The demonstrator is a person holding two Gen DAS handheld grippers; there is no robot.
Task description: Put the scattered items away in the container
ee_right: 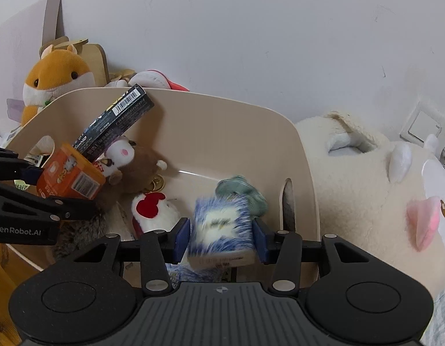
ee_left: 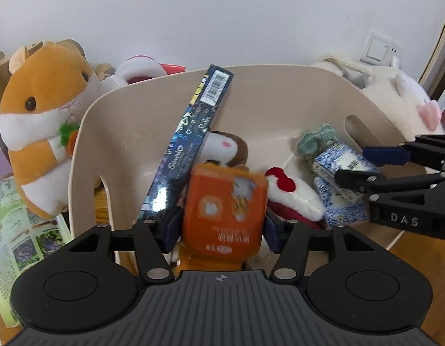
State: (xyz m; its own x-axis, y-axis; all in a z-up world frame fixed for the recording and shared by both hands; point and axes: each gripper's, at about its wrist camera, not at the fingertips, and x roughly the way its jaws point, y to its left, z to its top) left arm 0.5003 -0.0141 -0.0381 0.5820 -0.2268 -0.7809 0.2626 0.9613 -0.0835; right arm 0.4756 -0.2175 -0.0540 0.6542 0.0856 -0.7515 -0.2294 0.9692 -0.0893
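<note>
A beige bin (ee_left: 268, 92) (ee_right: 228, 121) holds a long dark box (ee_left: 190, 132) (ee_right: 115, 124) leaning on its wall, a brown-and-white plush (ee_left: 231, 147) (ee_right: 136, 161), a white plush with a red bow (ee_left: 291, 196) (ee_right: 153, 210) and a green cloth (ee_left: 317, 138) (ee_right: 242, 190). My left gripper (ee_left: 219, 230) (ee_right: 37, 184) is shut on an orange box (ee_left: 225, 213) (ee_right: 69, 178) over the bin. My right gripper (ee_right: 221, 239) (ee_left: 358, 167) is shut on a blue-and-white box (ee_right: 222, 227) (ee_left: 340, 181) over the bin's right side.
An orange hamster plush (ee_left: 40, 127) (ee_right: 52, 77) stands left behind the bin. A large cream plush (ee_right: 375, 190) (ee_left: 395, 98) lies to the right. A printed leaflet (ee_left: 17, 236) lies at the left. The white wall with a switch (ee_left: 378, 49) is behind.
</note>
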